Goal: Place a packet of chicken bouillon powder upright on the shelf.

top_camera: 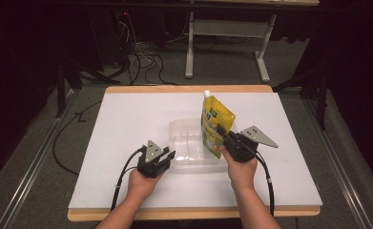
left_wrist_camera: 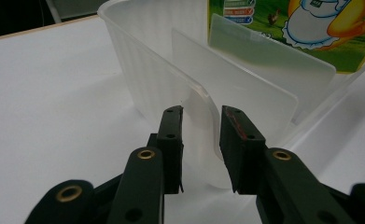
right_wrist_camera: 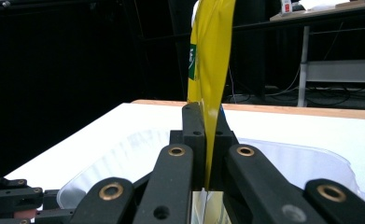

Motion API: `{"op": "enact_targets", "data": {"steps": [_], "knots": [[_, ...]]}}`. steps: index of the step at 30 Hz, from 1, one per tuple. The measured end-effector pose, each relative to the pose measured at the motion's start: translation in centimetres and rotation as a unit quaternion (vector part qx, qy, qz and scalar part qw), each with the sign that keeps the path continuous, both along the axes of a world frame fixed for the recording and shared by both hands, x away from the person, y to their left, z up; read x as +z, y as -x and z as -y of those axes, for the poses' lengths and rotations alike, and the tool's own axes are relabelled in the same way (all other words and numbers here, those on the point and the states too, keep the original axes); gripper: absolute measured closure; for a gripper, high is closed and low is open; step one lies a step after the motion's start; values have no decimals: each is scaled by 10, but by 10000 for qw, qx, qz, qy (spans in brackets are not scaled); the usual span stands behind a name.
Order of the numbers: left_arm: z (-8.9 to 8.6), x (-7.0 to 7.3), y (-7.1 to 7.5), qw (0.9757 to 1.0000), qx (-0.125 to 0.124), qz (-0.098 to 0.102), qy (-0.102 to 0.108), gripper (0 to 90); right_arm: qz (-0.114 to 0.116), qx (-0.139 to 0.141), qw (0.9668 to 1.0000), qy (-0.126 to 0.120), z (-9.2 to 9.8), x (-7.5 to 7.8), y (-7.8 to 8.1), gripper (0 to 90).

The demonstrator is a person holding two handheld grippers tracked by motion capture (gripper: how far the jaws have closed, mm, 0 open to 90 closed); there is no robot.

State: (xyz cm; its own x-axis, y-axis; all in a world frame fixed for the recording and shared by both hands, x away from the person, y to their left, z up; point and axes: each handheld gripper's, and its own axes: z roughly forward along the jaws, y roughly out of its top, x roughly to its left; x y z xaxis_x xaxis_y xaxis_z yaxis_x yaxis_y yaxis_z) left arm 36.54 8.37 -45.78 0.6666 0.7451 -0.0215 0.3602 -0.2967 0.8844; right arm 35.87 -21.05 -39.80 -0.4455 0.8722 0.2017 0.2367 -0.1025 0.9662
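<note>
On the white tabletop (top_camera: 127,119), near its middle, sits the clear plastic container (top_camera: 189,148), with a divider wall inside it. Your left hand-held gripper (top_camera: 162,160) is at the container's near-left corner; in the left gripper view (left_wrist_camera: 201,140) its jaws are clamped on the container's wall, one pad outside and one inside. Your right hand-held gripper (top_camera: 224,133) is at the container's right side and holds the yellow spouted pouch (top_camera: 215,121) upright, its lower part down inside the container and its white cap at the top, pointing far. In the right gripper view (right_wrist_camera: 207,140) the jaws are pressed together on the pouch's thin edge (right_wrist_camera: 210,60), which rises straight up between them. The two hands are well apart, with the container between them.
</note>
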Motion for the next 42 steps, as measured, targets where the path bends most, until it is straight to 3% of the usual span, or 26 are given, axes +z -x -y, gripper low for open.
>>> {"op": "enact_targets", "data": {"steps": [25,37,39,42], "knots": [[-5,1,3,9999,43,-4,160,691,-47,65,9990,445,2,-6,10,883],[-8,2,3,9997,86,25,217,656,-149,159,9980,596,-2,-7,8,749],[-8,2,4,9997,81,27,216,645,-179,201,9976,641,-3,-7,7,661],[-9,2,3,9998,77,13,208,634,-202,251,9972,676,-4,-7,6,611]]}}
